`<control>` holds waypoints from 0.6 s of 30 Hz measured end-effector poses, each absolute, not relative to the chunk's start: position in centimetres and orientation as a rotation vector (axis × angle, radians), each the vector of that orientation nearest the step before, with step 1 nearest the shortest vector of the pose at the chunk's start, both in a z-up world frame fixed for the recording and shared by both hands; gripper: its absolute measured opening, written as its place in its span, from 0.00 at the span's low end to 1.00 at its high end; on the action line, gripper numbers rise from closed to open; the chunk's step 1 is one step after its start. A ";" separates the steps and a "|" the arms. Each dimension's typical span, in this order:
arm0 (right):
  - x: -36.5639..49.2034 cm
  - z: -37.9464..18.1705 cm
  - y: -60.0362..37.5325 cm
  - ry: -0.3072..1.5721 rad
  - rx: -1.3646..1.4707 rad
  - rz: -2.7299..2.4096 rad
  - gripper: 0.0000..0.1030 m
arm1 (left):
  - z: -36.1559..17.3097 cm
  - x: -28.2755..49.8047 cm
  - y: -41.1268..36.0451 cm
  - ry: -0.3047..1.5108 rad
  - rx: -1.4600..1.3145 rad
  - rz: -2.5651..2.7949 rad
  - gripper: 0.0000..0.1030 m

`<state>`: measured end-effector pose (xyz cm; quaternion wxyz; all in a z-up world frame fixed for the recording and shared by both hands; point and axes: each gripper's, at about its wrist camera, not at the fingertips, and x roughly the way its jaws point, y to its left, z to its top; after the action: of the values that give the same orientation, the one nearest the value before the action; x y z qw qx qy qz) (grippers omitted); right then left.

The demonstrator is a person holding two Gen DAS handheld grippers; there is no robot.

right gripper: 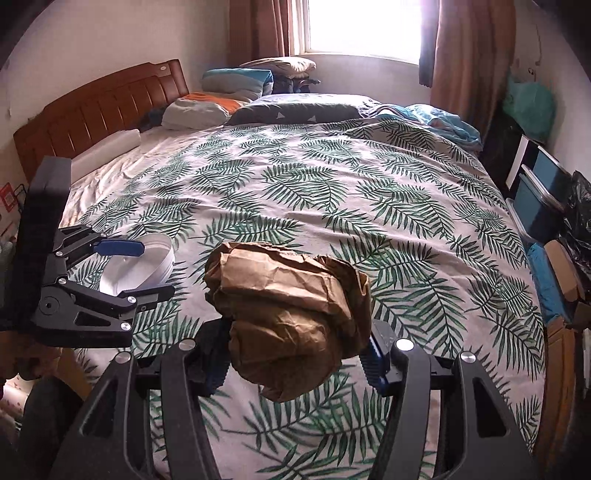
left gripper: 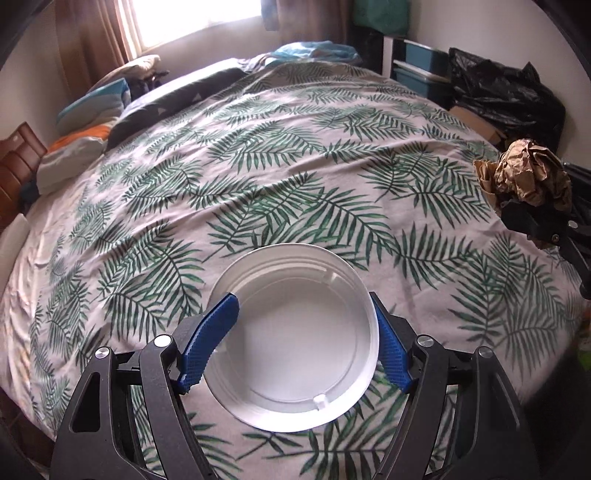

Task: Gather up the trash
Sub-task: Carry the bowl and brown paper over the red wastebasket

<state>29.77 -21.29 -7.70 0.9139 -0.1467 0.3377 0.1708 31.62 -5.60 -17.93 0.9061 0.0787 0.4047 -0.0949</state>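
Note:
My left gripper (left gripper: 304, 306) is shut on a white plastic bowl (left gripper: 295, 354), its blue pads against the bowl's two sides, held just above the leaf-print bedspread (left gripper: 258, 177). The bowl looks empty. My right gripper (right gripper: 295, 343) is shut on a crumpled brown paper bag (right gripper: 291, 310), held above the bed. The paper bag also shows at the right edge of the left wrist view (left gripper: 524, 173). The left gripper with the bowl (right gripper: 144, 266) shows at the left of the right wrist view.
The bed fills both views, with pillows (right gripper: 207, 107) and a wooden headboard (right gripper: 99, 110) at its far end. Blue storage boxes (right gripper: 535, 206), a black bin bag (left gripper: 506, 92) and cardboard stand along the bed's right side. A window (right gripper: 362, 26) is behind.

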 end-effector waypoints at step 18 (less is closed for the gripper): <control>13.2 -10.6 -20.6 0.755 -0.329 0.509 0.56 | -18.6 12.0 -6.9 0.855 0.160 -0.221 0.71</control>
<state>13.20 -20.62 -10.61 0.8851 -0.1582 0.3628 0.2447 11.98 -6.91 -18.64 0.9011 0.0773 0.4131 -0.1066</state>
